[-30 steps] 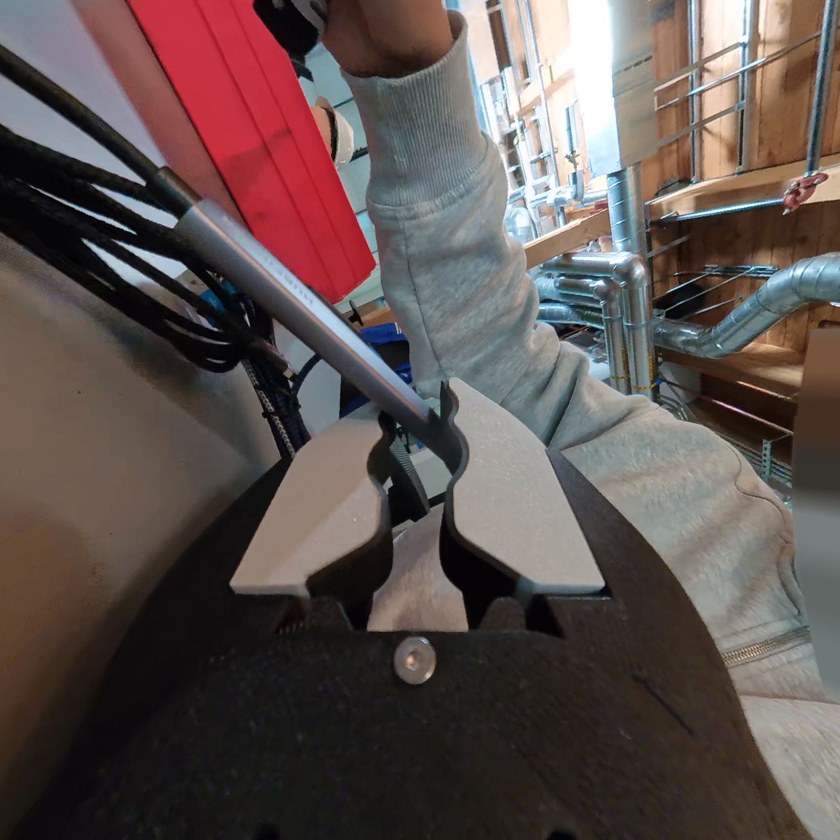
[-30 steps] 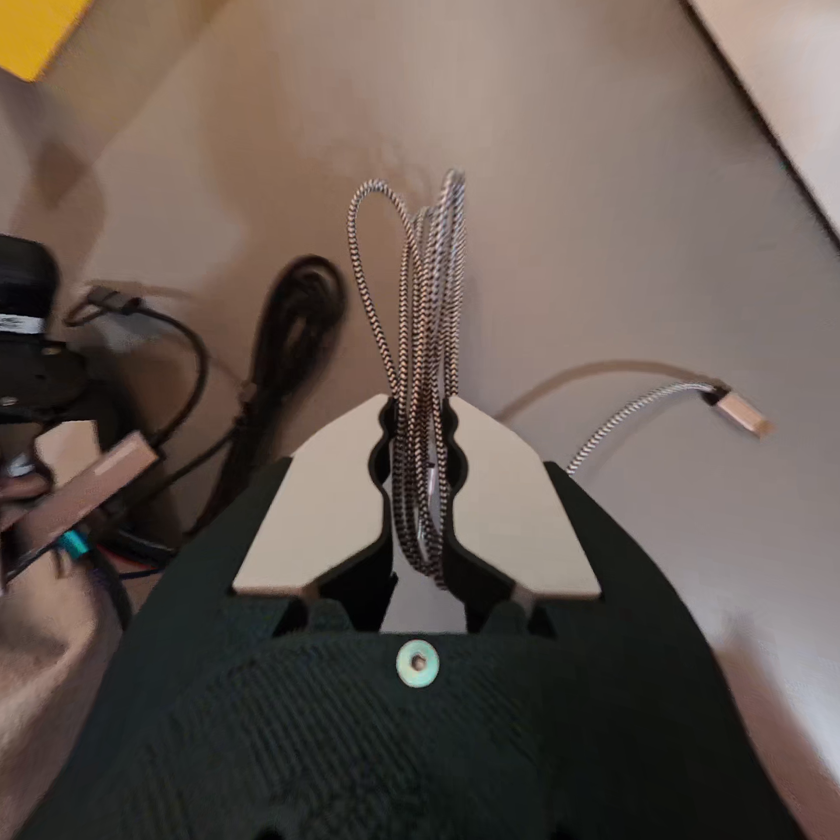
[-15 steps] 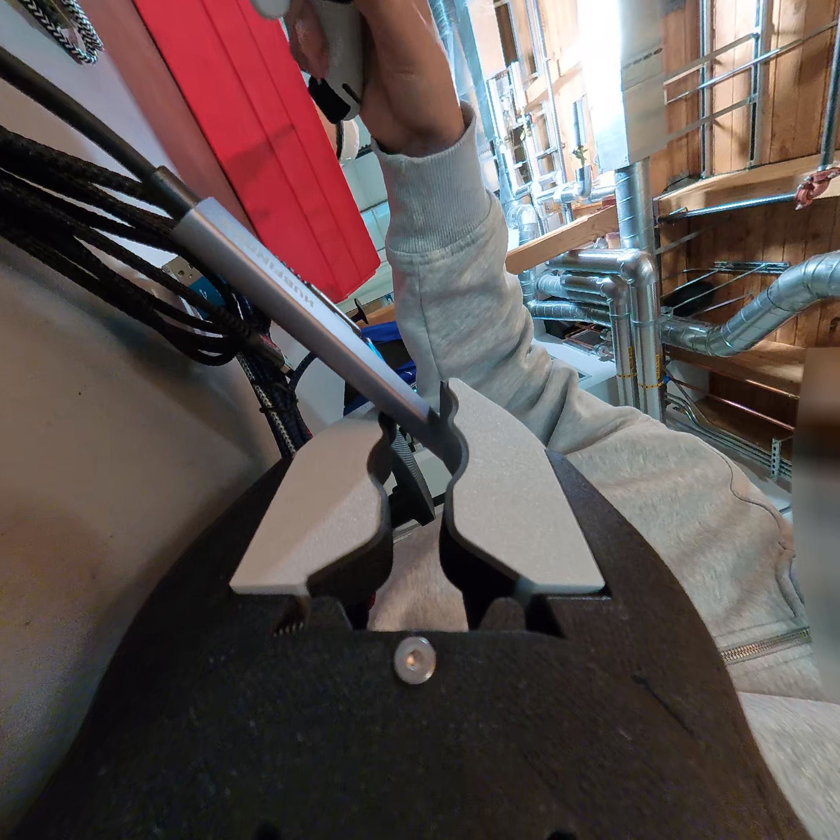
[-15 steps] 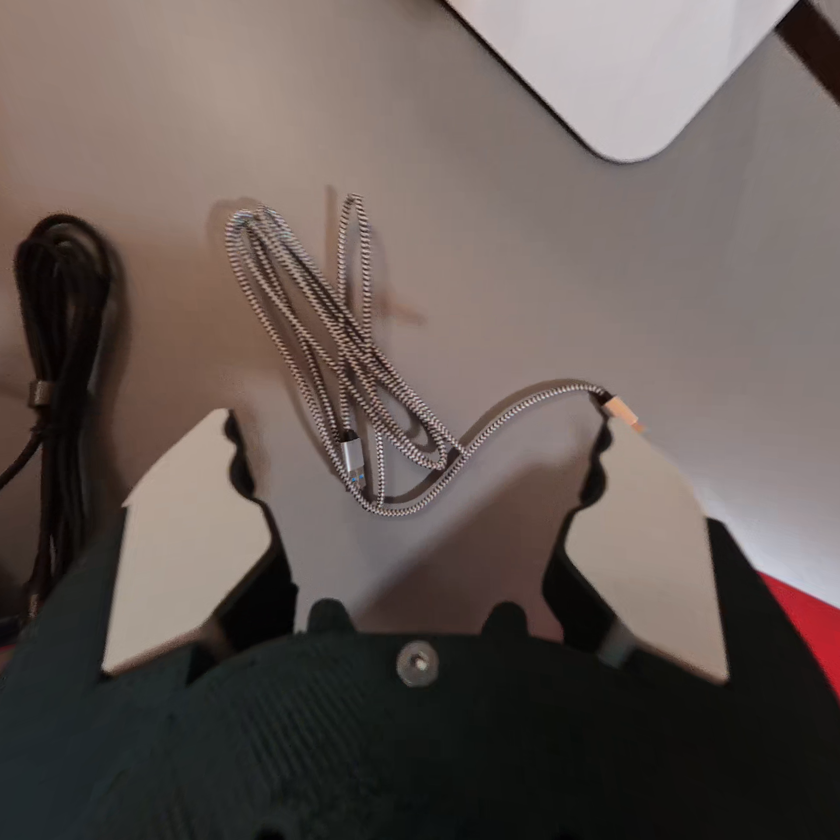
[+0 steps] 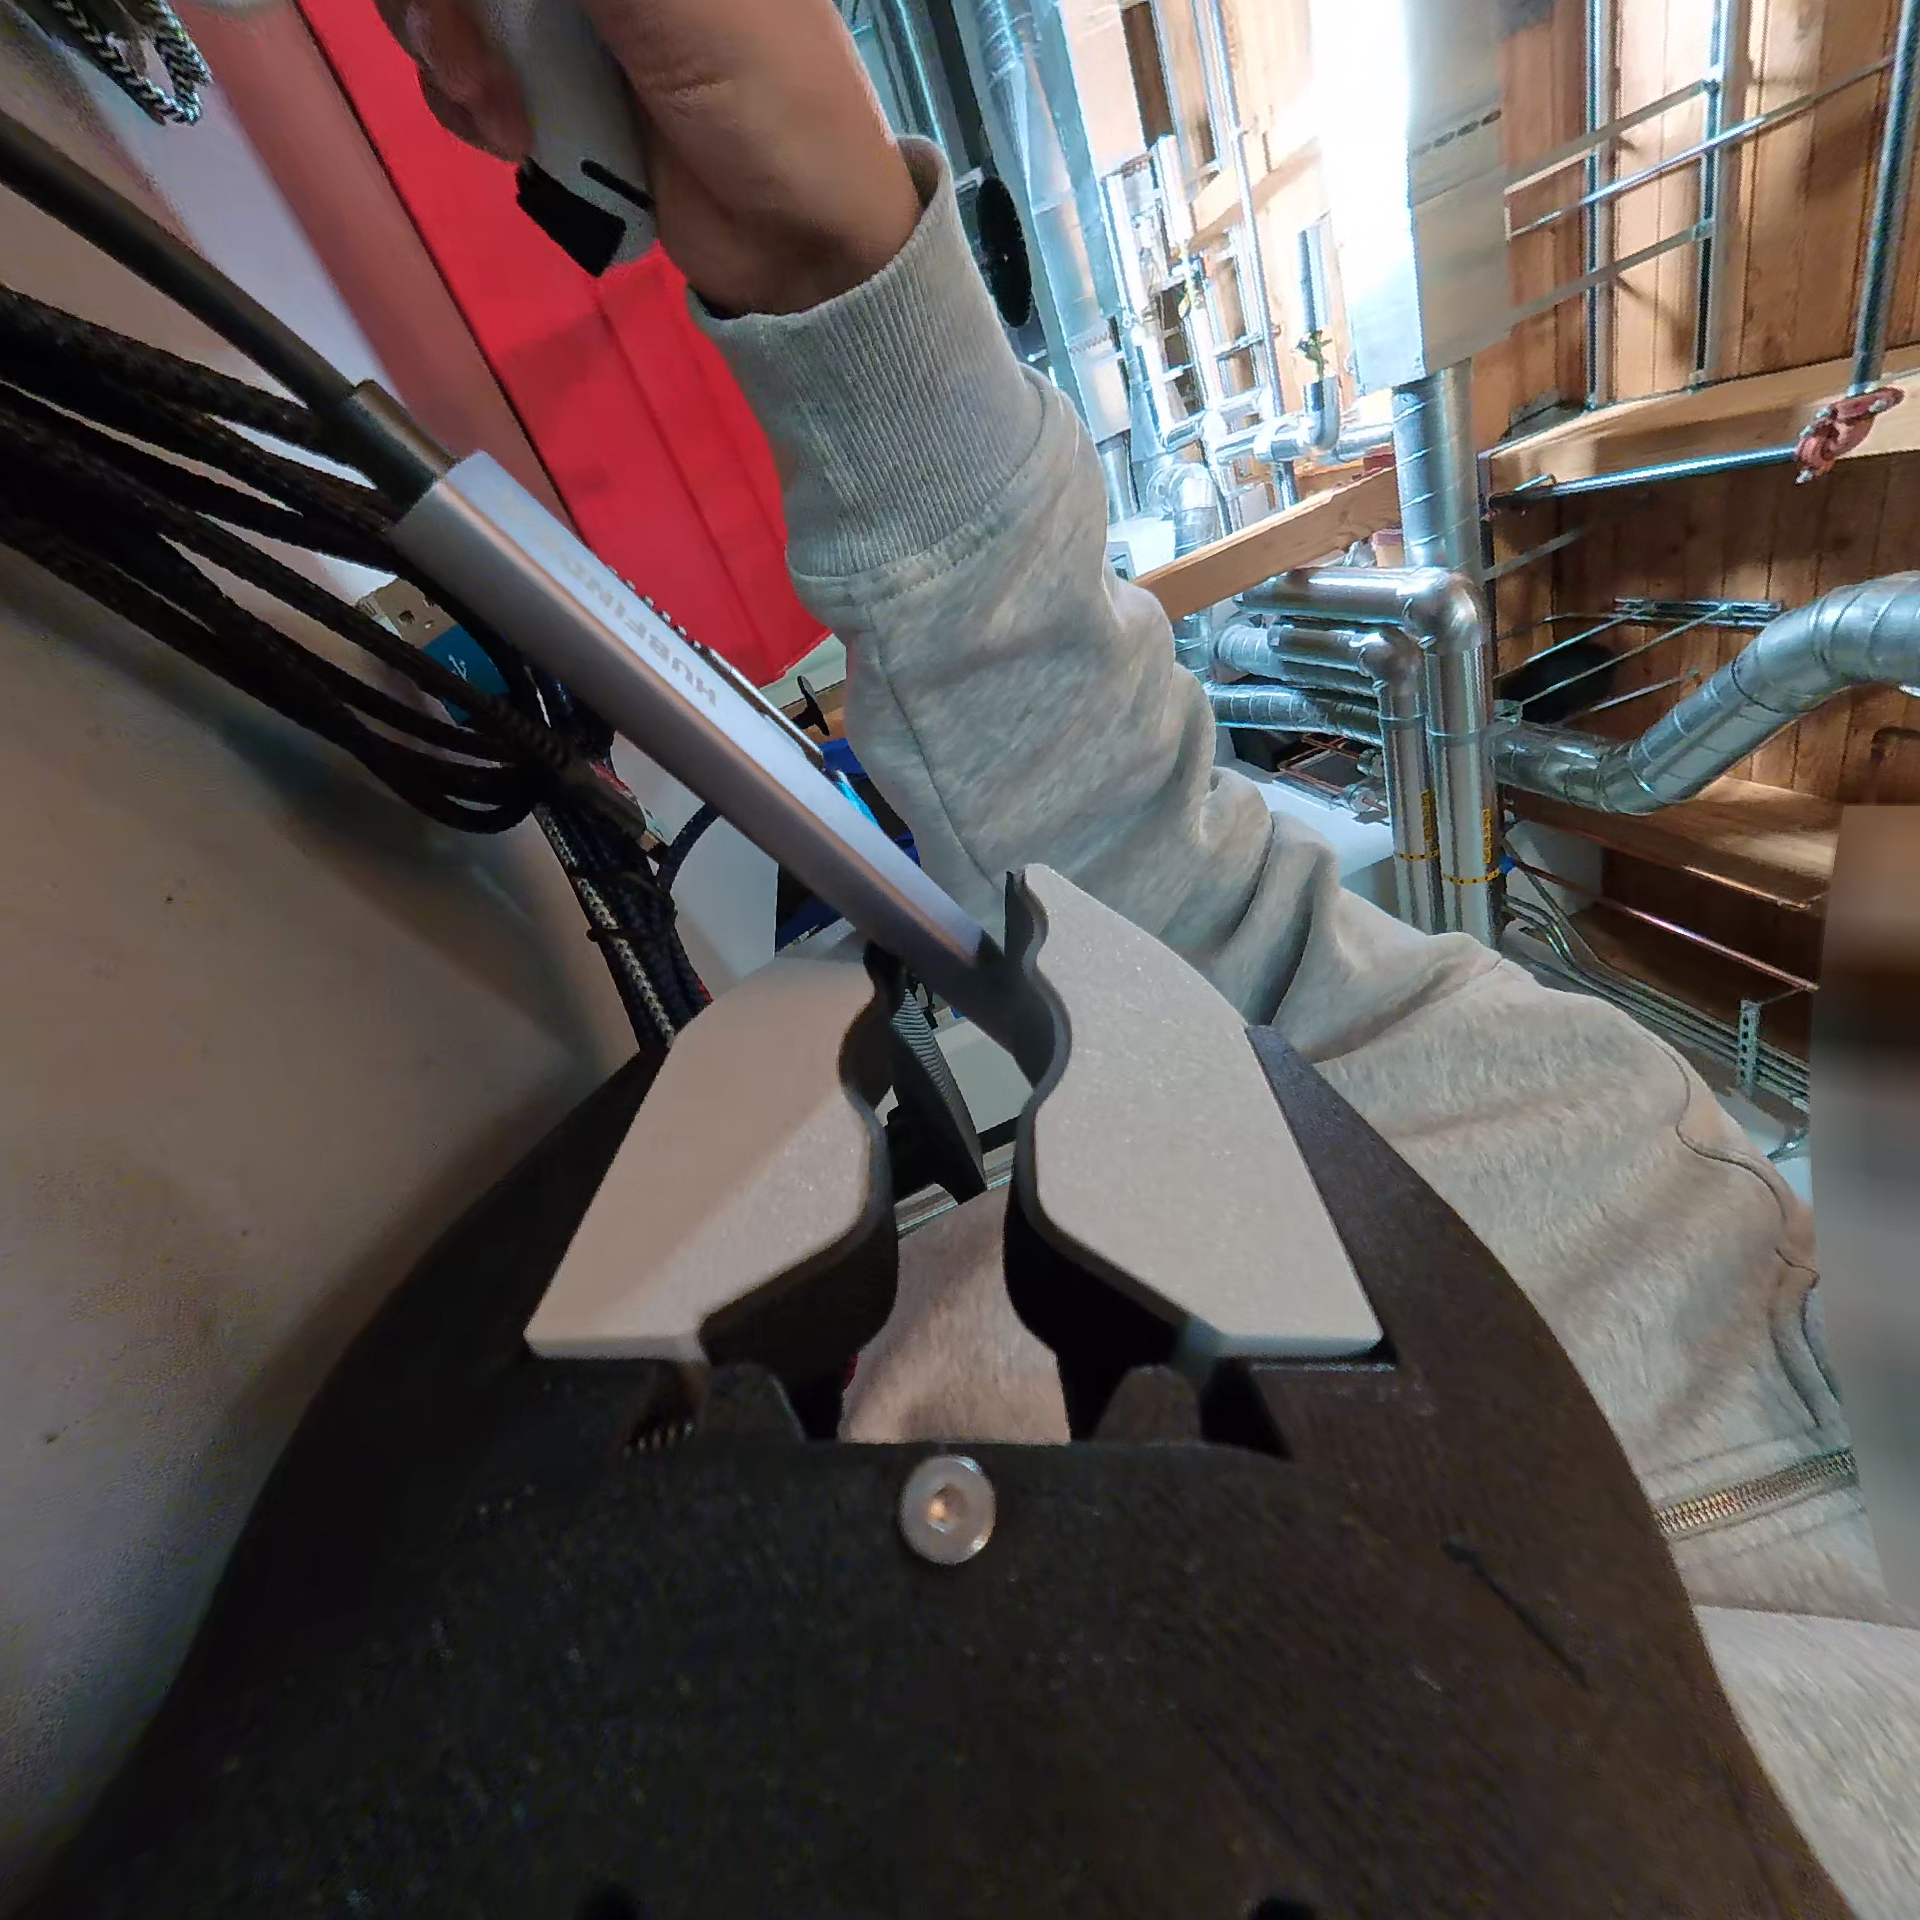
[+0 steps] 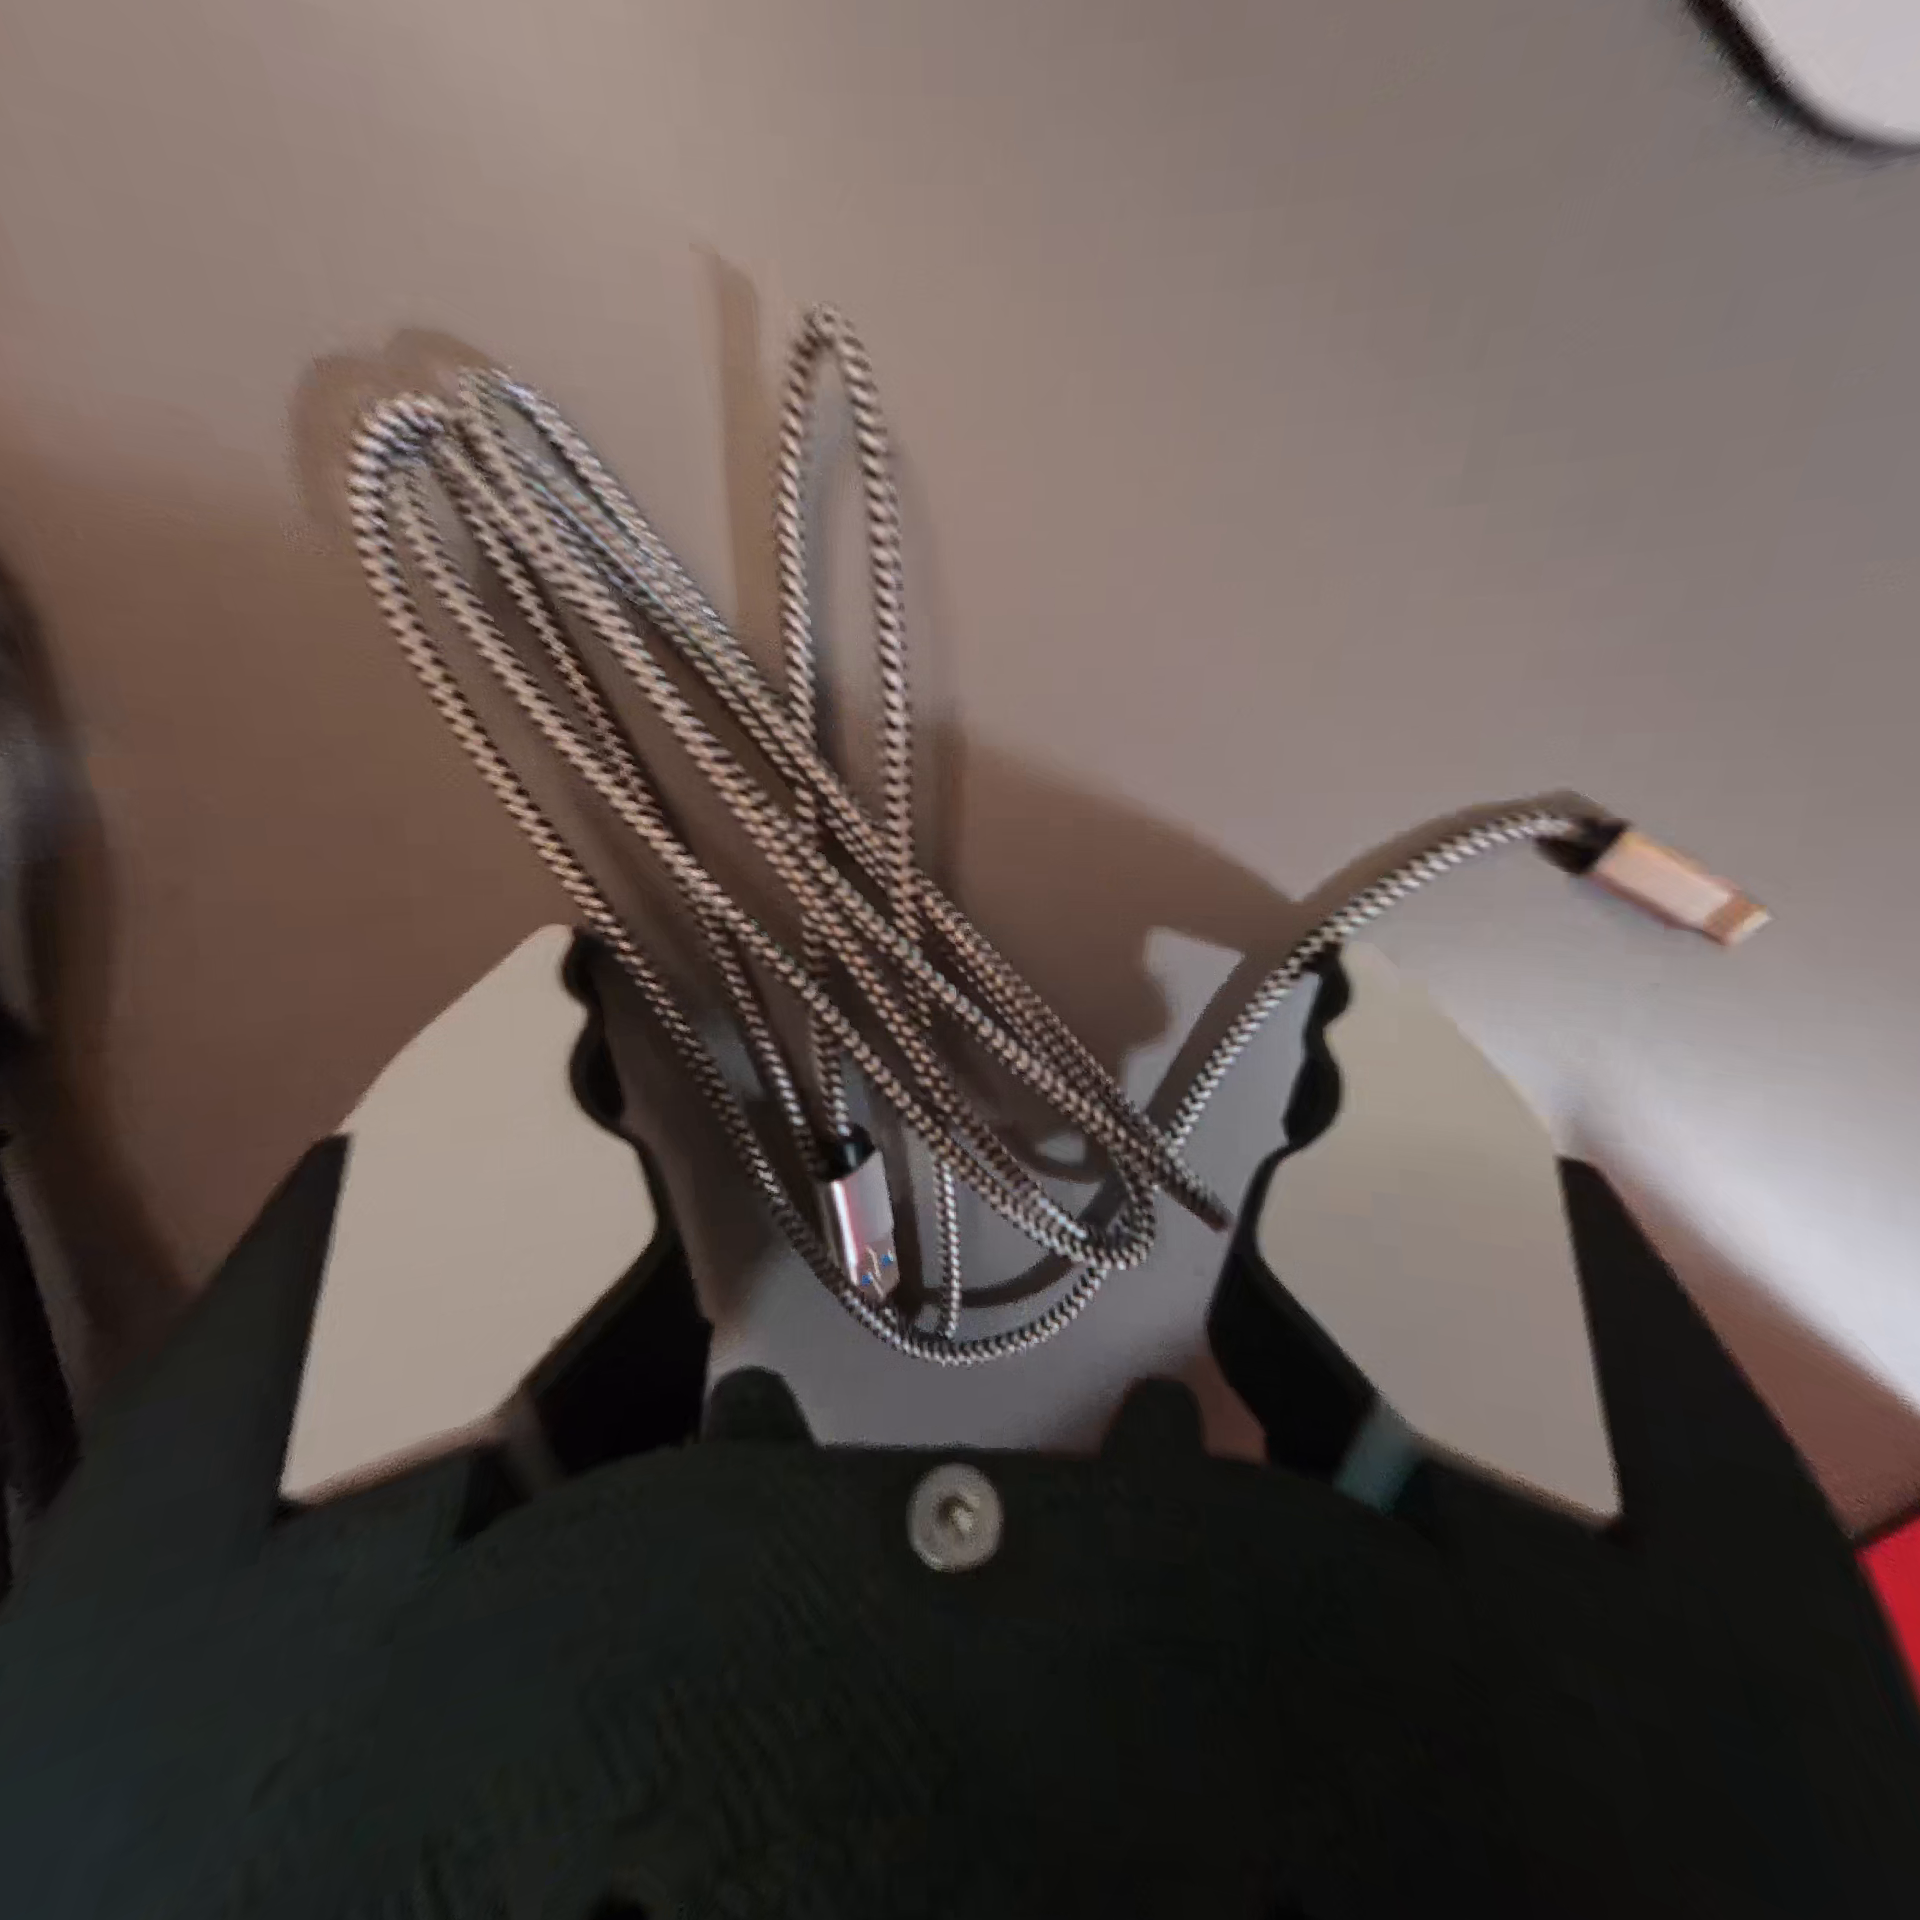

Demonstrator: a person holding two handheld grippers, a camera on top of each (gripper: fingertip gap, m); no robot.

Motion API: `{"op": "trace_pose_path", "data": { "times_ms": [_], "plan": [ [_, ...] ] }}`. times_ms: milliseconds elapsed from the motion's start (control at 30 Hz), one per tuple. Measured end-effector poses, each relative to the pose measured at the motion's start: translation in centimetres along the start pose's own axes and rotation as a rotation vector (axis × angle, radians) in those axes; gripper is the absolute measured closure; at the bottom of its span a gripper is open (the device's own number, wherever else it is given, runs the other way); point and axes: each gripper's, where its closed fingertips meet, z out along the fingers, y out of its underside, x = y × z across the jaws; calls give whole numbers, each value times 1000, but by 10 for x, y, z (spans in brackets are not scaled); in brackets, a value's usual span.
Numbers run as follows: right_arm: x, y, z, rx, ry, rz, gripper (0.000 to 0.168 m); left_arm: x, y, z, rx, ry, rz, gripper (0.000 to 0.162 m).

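The left gripper (image 5: pixel 951 961), tilted hard against the pale bench (image 5: pixel 208 1039), has its jaws clamped on the tip of a slim silver hub (image 5: pixel 665 717), whose black lead runs up and away to the left. A bundle of black braided cables (image 5: pixel 187 644) lies looped just beside the hub, and darker braided leads pass under it toward the jaws. A red panel (image 5: pixel 582 343) stands behind, and a person's hand (image 5: pixel 727 177) in a grey sleeve (image 5: pixel 997 644) reaches up across the frame, gripping a handle; metal ducts (image 5: pixel 1683 717) and timber walls fill the far right.

In the right wrist view, the right gripper (image 6: pixel 961 961) hovers over the same bench (image 6: pixel 1351 416) with its jaws spread wide, clamped on nothing. A black-and-white braided cable (image 6: pixel 644 707) lies in loose loops between and ahead of the fingers, its silver plug (image 6: pixel 857 1221) deep in the gap and its gold plug (image 6: pixel 1673 883) trailing off to the right, past the right fingertip. The view is blurred.

The hub is pinched only at its very end, so it could likely pivot or slip free under its lead's weight. A closing right gripper might catch just some loops, or trap the silver plug crosswise.
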Motion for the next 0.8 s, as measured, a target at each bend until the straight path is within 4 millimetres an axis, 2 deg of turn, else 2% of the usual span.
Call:
{"op": "trace_pose_path", "data": {
  "times_ms": [67, 133, 167, 333, 433, 533, 633, 733, 800],
  "plan": [
    [-10, -9, -2, 39, -21, -71, 67, 0, 0, 0, 0, 0, -1, 143],
    [-25, -17, -7, 88, -63, -175, 137, 0, 0, 0, 0, 1, -2, 143],
    [-33, -18, -8, 100, -91, -207, 150, 0, 0, 0, 0, 1, -3, 143],
    [-53, -19, -8, 122, -125, -293, 159, 0, 0, 0, 0, 2, -3, 143],
    [-61, -24, -22, 208, -156, -295, 160, 0, 0, 0, 1, 3, -4, 143],
    [-67, -33, -62, 347, -210, -268, 162, 0, 0, 0, 1, 6, -7, 143],
    [-66, -34, -122, 498, -259, -237, 161, 1, -1, -1, 3, 9, -10, 143],
    [-53, -21, -189, 630, -243, -226, 161, 1, -1, -1, 5, 12, -13, 143],
    [-34, -3, -231, 697, -179, -221, 161, 1, -1, -1, 6, 13, -15, 143]
  ]
}}
